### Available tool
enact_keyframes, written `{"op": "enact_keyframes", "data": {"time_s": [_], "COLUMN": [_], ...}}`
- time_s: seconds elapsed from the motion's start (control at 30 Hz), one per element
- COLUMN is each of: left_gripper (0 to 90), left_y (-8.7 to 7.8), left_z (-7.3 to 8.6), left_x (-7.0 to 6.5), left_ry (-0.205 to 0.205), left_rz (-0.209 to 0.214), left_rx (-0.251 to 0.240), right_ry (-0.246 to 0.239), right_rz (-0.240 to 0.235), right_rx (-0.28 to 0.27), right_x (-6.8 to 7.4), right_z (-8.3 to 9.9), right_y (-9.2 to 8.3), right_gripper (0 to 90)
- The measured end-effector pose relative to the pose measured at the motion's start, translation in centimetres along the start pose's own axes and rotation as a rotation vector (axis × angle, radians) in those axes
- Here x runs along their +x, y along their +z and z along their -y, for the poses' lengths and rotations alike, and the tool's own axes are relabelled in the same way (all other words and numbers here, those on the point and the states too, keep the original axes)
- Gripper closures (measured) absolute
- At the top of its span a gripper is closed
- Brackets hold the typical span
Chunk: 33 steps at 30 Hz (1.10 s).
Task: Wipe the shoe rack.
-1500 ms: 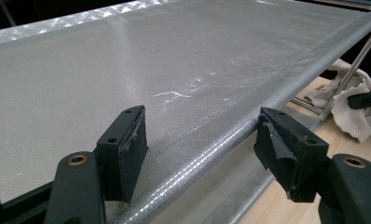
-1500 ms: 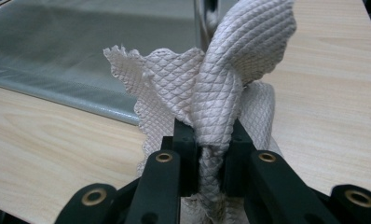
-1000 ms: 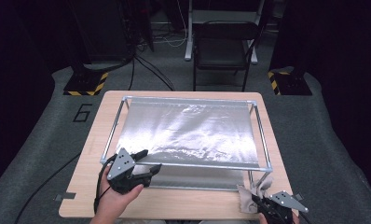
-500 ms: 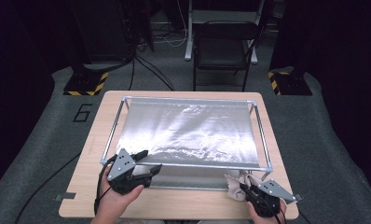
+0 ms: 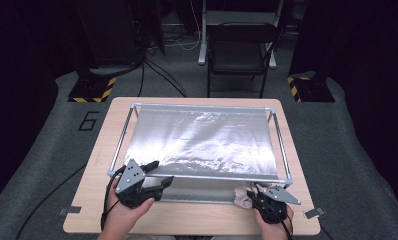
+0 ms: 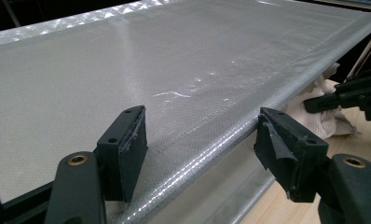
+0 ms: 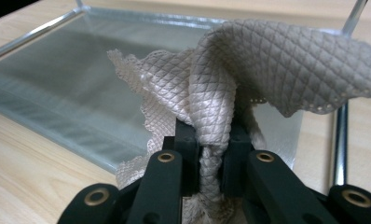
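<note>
A beige quilted cloth point(image 7: 277, 60) hangs bunched between the jaws of my right gripper point(image 7: 212, 140), which is shut on it. In the high view that gripper point(image 5: 256, 199) sits at the table's front right, with the cloth point(image 5: 241, 196) against the front right corner of a metal-framed rack point(image 5: 132, 107). A silvery mesh sheet point(image 5: 202, 137) is stretched over the rack. My left gripper point(image 5: 159, 172) stands open at the rack's front left. Its jaws straddle the sheet's front edge point(image 6: 207, 140), with the pads point(image 6: 132, 142) apart from it.
The rack stands on a light wooden table point(image 5: 102, 150) and has a lower shelf of the same sheet point(image 7: 58, 79). A black folding chair point(image 5: 237, 55) and stands with striped bases point(image 5: 92, 92) lie beyond the far edge. Bare wood runs along the front edge.
My right gripper has carried the cloth leftwards and a little away from the person, up to the rack's front right corner. The left gripper has kept still and open.
</note>
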<state>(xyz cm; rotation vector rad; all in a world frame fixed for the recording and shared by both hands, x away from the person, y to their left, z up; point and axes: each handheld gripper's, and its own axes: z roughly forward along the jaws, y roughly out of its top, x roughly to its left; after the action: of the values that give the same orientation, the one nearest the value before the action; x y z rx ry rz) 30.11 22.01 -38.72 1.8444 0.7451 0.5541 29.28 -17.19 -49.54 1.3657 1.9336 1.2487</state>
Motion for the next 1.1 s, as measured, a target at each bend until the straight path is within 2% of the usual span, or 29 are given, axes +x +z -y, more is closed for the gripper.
{"op": "enact_keyframes", "data": {"time_s": [0.03, 0.13, 0.2, 0.3, 0.43, 0.5, 0.53, 0.6, 0.7, 0.77, 0.83, 0.9, 0.93, 0.97, 1.0, 1.07, 1.1], "left_gripper": [33.9, 33.8, 33.8, 33.9, 33.8, 33.9, 33.9, 33.8, 33.9, 33.9, 33.9, 33.9, 33.9, 33.9, 33.9, 33.9, 33.9], "left_y": [0.0, 0.0, 0.0, 0.0, 0.0, 0.0, 0.0, 0.0, 0.0, 0.0, 0.0, 0.0, 0.0, 0.0, 0.0, 0.0, 0.0], "left_z": [0.0, 0.0, 0.0, 0.0, 0.1, 0.1, 0.1, 0.1, 0.1, 0.1, 0.1, 0.1, 0.1, 0.1, 0.1, 0.1, 0.1], "left_x": [0.0, 0.0, 0.0, 0.0, 0.0, 0.0, 0.0, 0.0, 0.0, 0.0, 0.0, 0.0, 0.0, 0.0, 0.0, 0.0, 0.0], "left_ry": [0.0, -0.001, 0.0, -0.001, -0.002, -0.001, -0.003, -0.002, -0.002, -0.001, 0.0, 0.0, -0.001, -0.001, -0.002, -0.002, -0.002], "left_rz": [0.0, 0.0, 0.0, -0.002, -0.001, -0.001, -0.001, -0.001, -0.002, -0.003, -0.004, -0.003, -0.002, -0.002, -0.002, -0.002, -0.002], "left_rx": [0.0, -0.001, -0.002, -0.003, -0.005, -0.007, -0.007, -0.005, -0.008, -0.009, -0.011, -0.008, -0.007, -0.007, -0.007, -0.006, -0.006], "right_ry": [0.006, -0.014, -0.007, -0.004, -0.017, -0.007, -0.028, -0.04, -0.025, -0.01, -0.027, -0.011, -0.042, -0.024, -0.033, -0.032, -0.034], "right_rz": [-0.007, 0.016, 0.001, 0.015, 0.001, 0.005, 0.006, 0.003, 0.011, 0.016, 0.023, 0.045, 0.059, 0.061, 0.068, 0.084, 0.072], "right_rx": [0.012, 0.034, 0.051, 0.08, 0.101, 0.102, 0.09, 0.103, 0.1, 0.094, 0.081, 0.066, 0.077, 0.059, 0.054, 0.026, 0.024], "right_x": [0.0, -0.2, -0.2, -0.1, -0.2, 0.0, -0.1, -0.1, 0.0, 0.2, 0.1, 0.2, 0.0, 0.2, 0.2, 0.3, 0.3], "right_z": [0.2, 0.8, 1.1, 1.4, 1.7, 1.7, 1.7, 1.6, 1.7, 1.6, 1.6, 1.5, 1.5, 1.5, 1.5, 1.4, 1.3], "right_y": [0.2, 0.8, 1.1, 1.6, 2.2, 2.4, 2.5, 2.6, 2.7, 2.4, 2.1, 1.7, 1.5, 1.4, 1.2, 0.8, 0.6], "right_gripper": [80.6, 80.3, 80.0, 79.4, 79.2, 78.5, 78.1, 76.3, 72.7, 68.2, 61.3, 57.9, 55.6, 53.2, 51.1, 50.8, 52.7]}}
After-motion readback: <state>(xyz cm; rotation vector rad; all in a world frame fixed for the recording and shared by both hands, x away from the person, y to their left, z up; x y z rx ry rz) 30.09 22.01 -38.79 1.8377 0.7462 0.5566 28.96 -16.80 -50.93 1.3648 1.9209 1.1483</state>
